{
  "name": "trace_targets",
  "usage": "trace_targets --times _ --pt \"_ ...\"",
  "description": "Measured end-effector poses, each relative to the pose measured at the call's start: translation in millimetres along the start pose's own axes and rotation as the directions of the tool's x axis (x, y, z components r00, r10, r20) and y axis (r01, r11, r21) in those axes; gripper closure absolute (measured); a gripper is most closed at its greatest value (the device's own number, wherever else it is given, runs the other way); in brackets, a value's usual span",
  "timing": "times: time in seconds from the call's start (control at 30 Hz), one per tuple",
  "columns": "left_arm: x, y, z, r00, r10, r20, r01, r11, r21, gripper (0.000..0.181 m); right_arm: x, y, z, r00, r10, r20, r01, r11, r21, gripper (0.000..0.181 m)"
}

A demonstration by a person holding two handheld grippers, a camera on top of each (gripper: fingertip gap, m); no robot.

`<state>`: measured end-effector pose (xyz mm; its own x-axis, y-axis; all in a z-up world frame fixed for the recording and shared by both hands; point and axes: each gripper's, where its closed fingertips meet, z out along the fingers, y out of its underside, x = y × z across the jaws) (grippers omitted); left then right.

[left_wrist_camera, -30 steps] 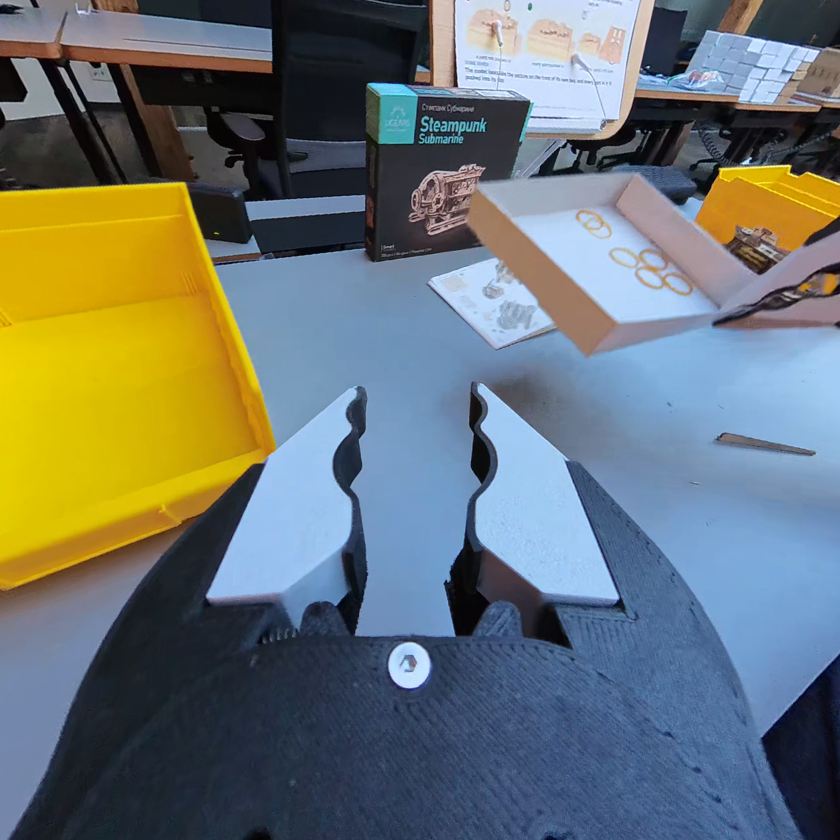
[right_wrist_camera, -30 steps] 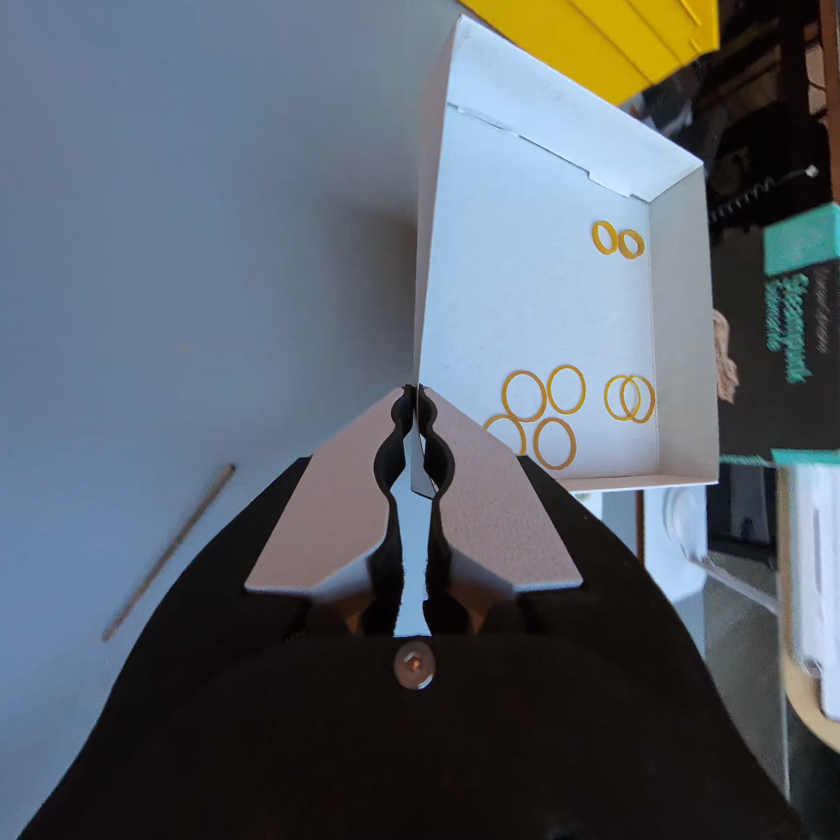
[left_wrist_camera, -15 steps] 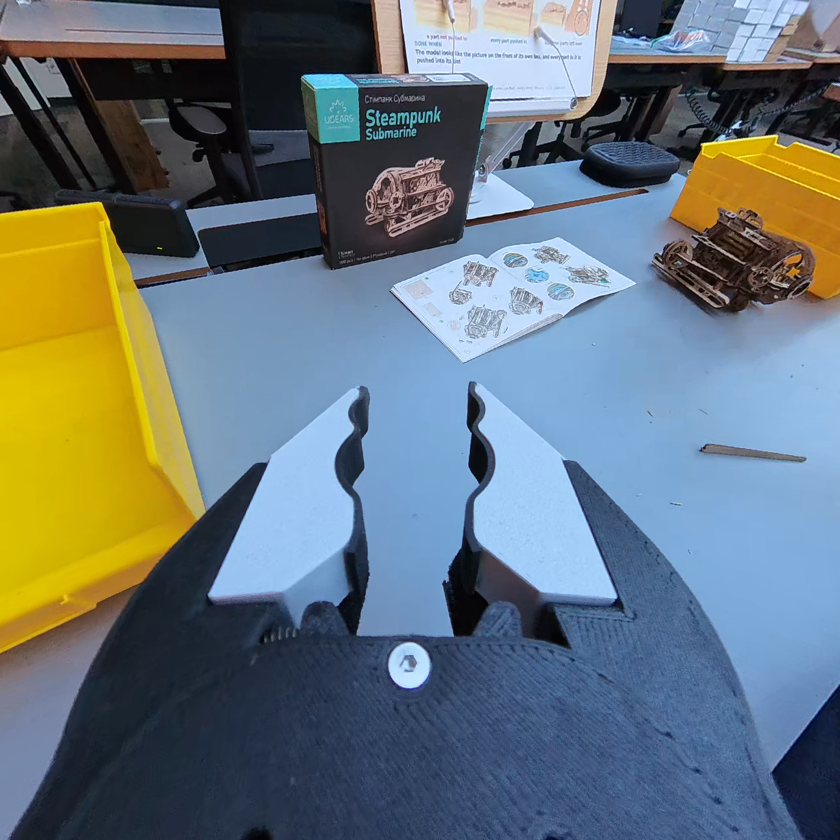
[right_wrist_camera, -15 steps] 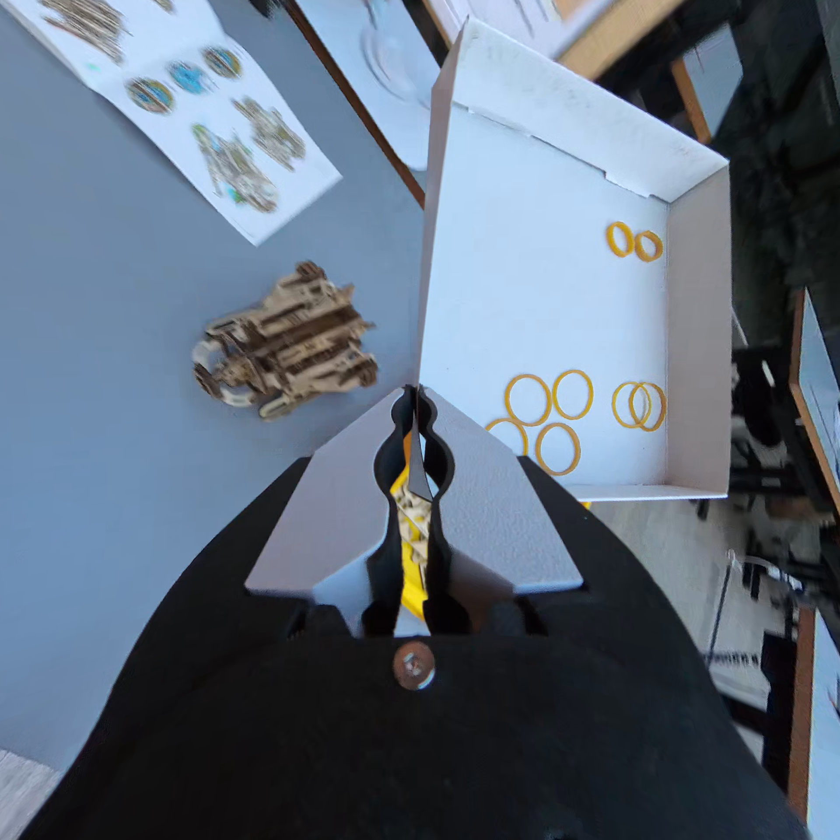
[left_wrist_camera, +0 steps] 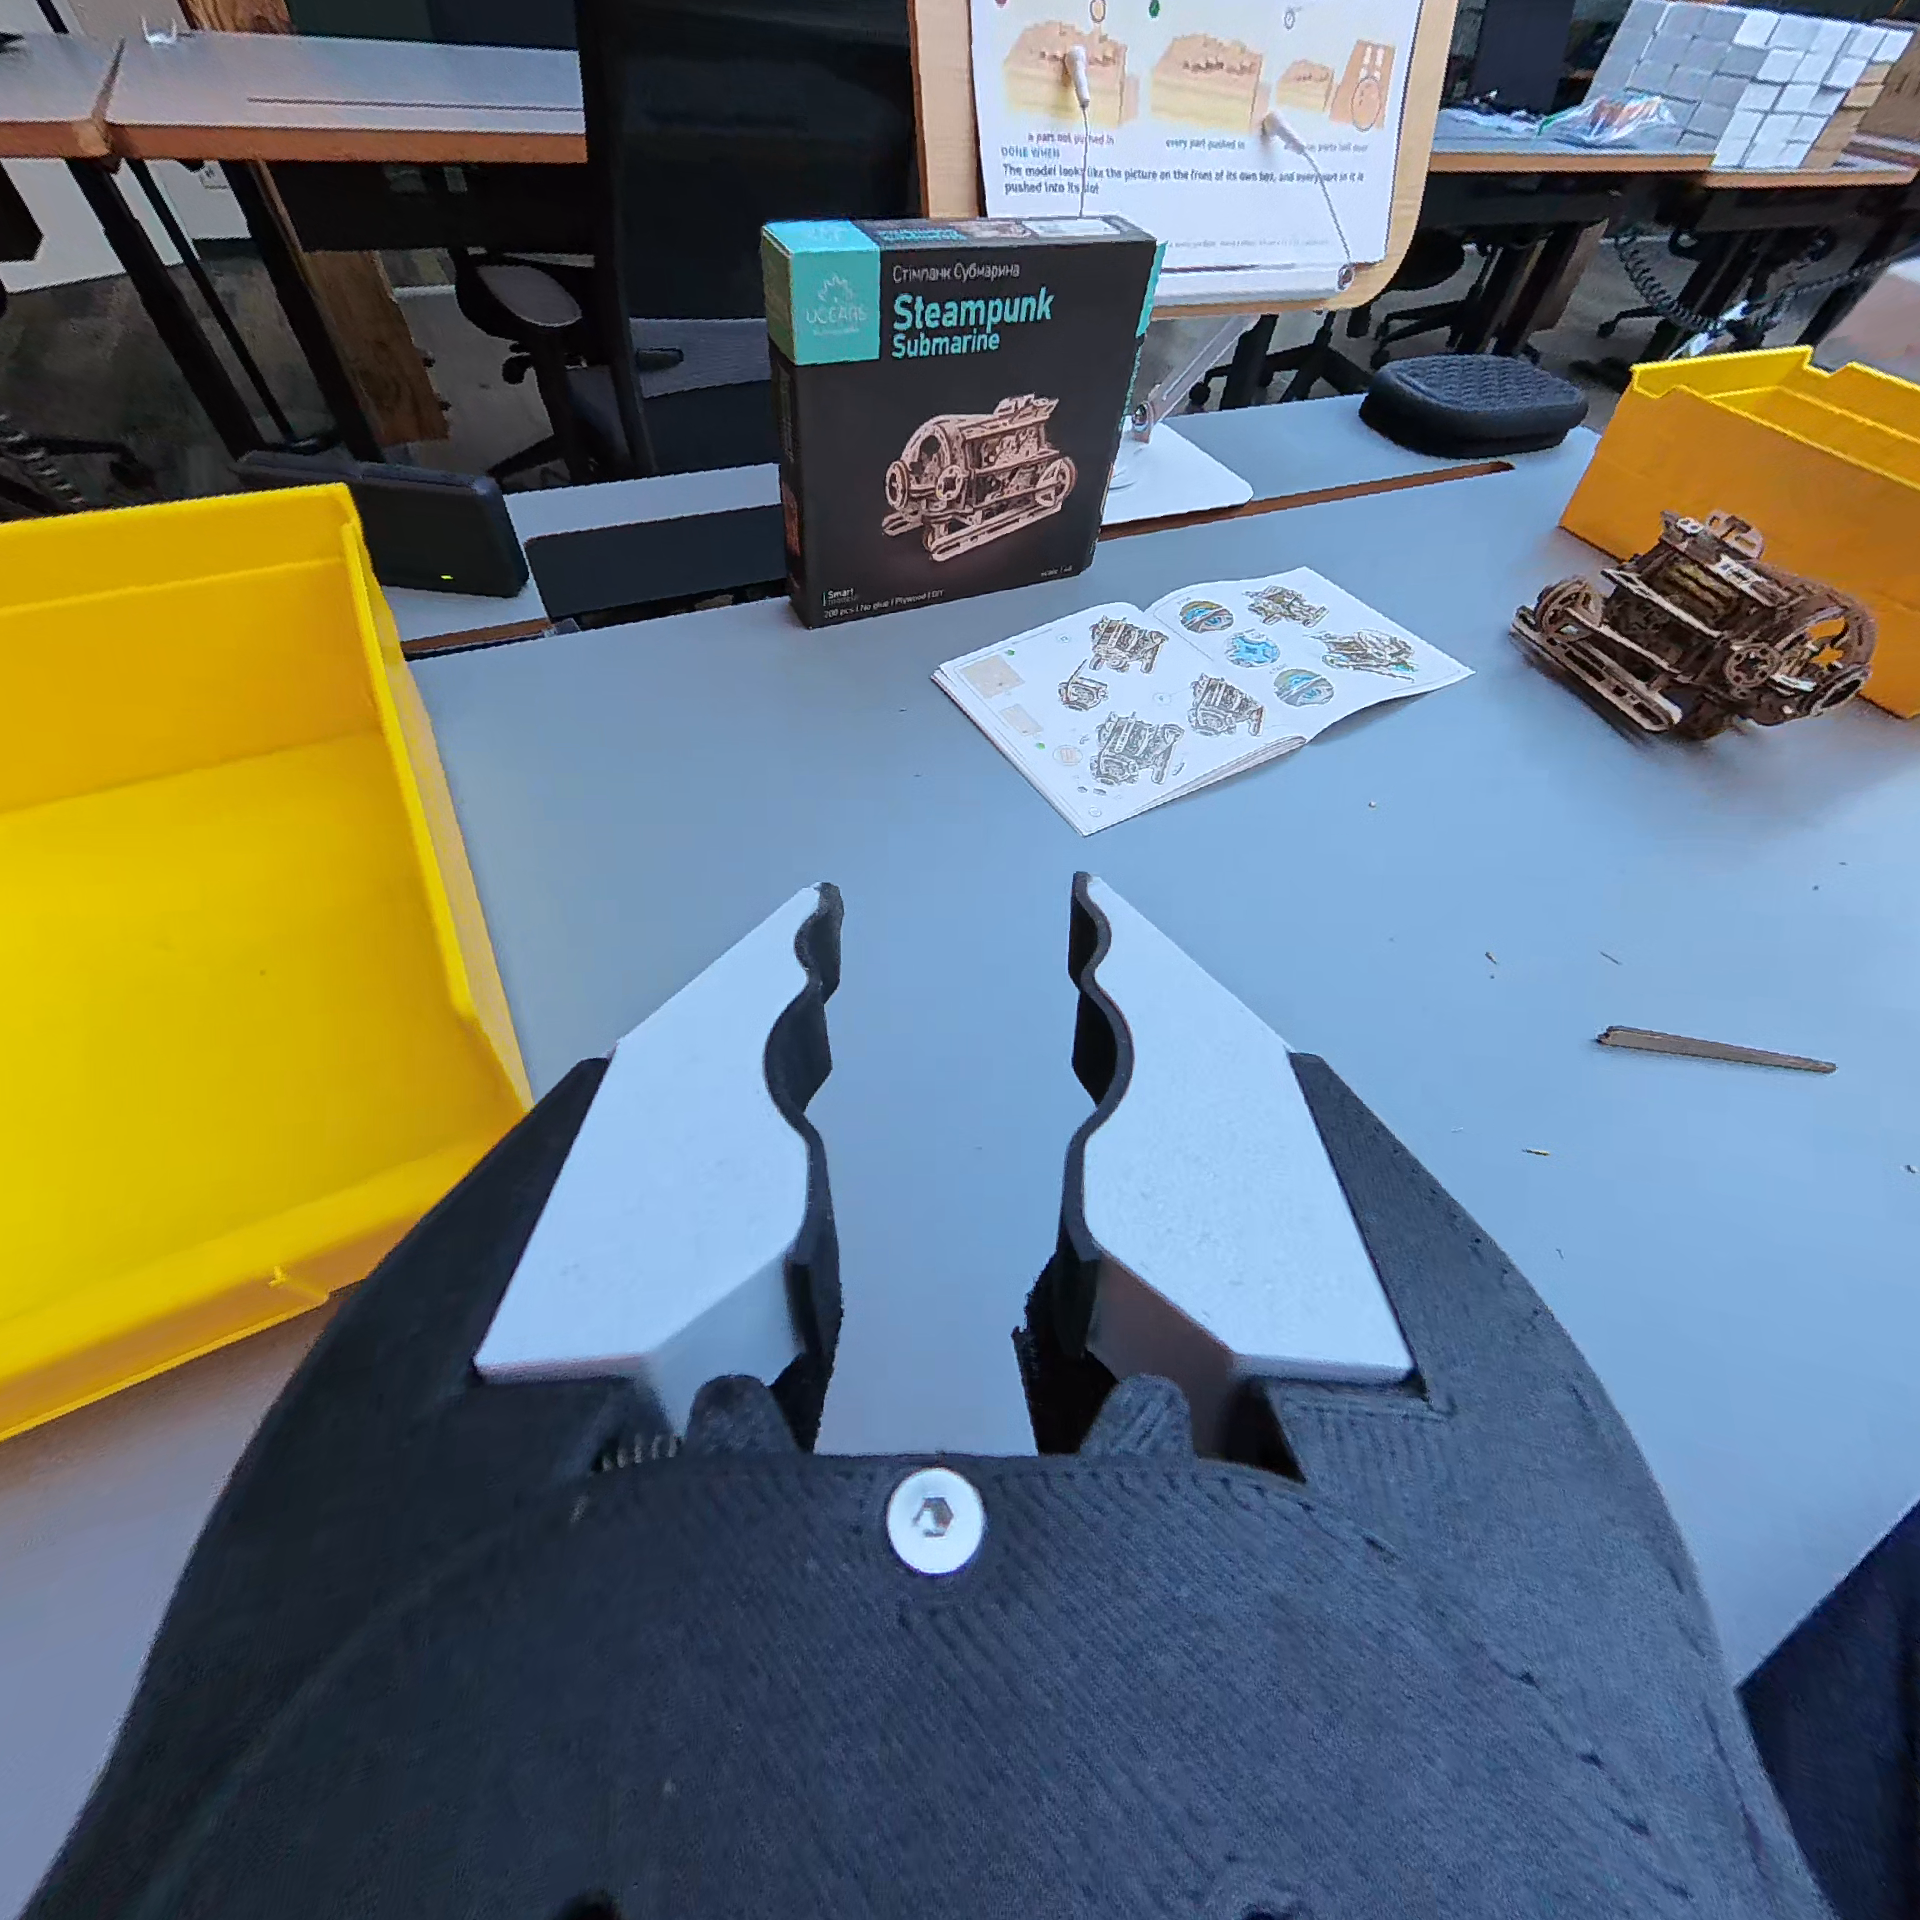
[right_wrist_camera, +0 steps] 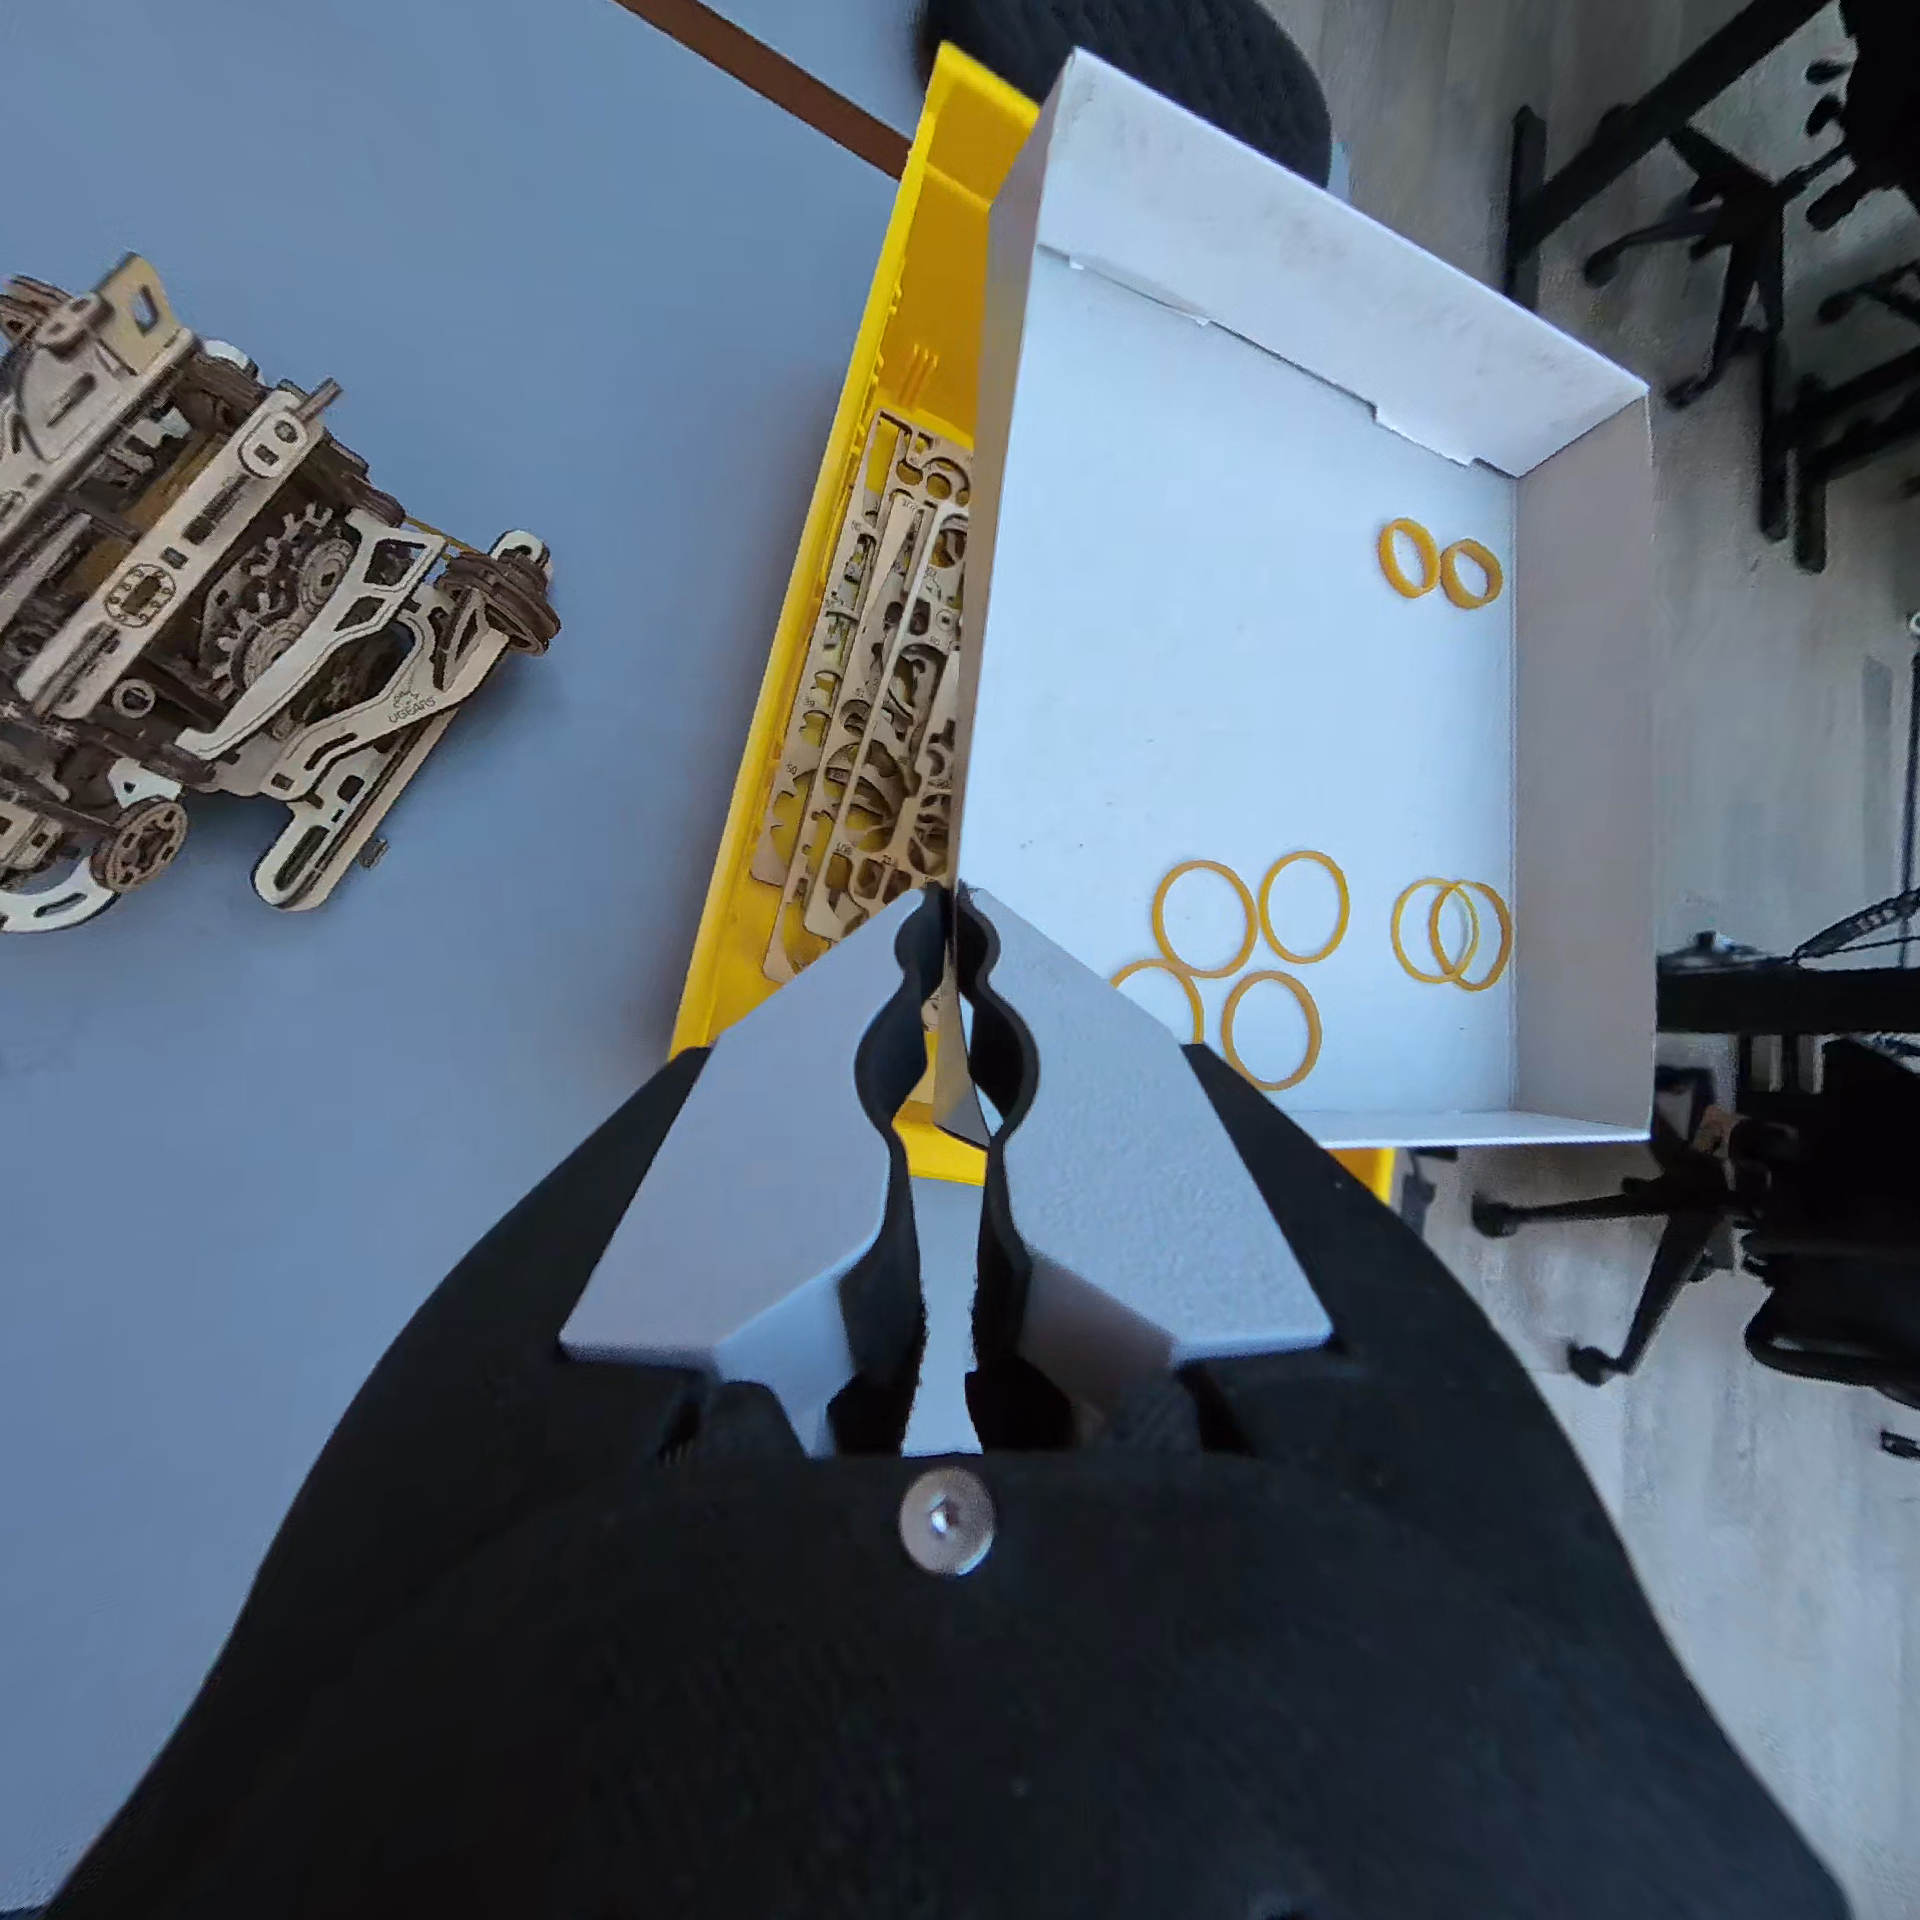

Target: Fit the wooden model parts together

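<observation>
Your left tool [left_wrist_camera: 954, 904] hung over the grey desk [left_wrist_camera: 727, 790] with its jaws spread wide and nothing between them. Straight ahead of it stood the dark model kit box [left_wrist_camera: 961, 416], upright at the far edge of the desk, and just to the right of that lay the open instruction booklet [left_wrist_camera: 1195, 691]. A large yellow bin [left_wrist_camera: 208, 935] sat close on the left of the tool. Far off to its right the part-built wooden model [left_wrist_camera: 1694, 634] rested on the desk, touching or nearly touching a second yellow bin [left_wrist_camera: 1766, 457] behind it, and a thin wooden sliver [left_wrist_camera: 1714, 1062] lay alone on the desk, nearer on that side. Your right tool [right_wrist_camera: 948, 902] was clamped narrow on the side wall of a shallow white cardboard tray [right_wrist_camera: 1299, 239], which you held up in the air and tipped on edge. Loose yellow rubber bands [right_wrist_camera: 1304, 904] lay against its floor, ahead and to the right of the tips. Directly beyond the tips, below the tray, a yellow bin [right_wrist_camera: 821, 686] held flat wooden part sheets [right_wrist_camera: 883, 707]. To the left of this tool the wooden model [right_wrist_camera: 208, 623] sat on the desk, apart from that bin.
</observation>
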<state>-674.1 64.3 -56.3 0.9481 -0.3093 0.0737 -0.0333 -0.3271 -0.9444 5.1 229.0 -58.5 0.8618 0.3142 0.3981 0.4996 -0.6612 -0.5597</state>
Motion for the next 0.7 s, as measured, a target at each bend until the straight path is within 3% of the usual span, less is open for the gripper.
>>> trace_targets --times 0.23,0.7 --pt "-1 -4 -13 1.000 0.010 0.012 -0.010 1.000 0.013 0.139 -15 4 40 0.989 0.134 0.055 -0.129 0.988 -0.090 0.181" --pt "-1 -7 -22 0.999 0.032 0.027 -0.032 0.999 0.017 0.140 -22 2 88 0.985 0.158 0.066 -0.137 0.960 -0.243 0.181"
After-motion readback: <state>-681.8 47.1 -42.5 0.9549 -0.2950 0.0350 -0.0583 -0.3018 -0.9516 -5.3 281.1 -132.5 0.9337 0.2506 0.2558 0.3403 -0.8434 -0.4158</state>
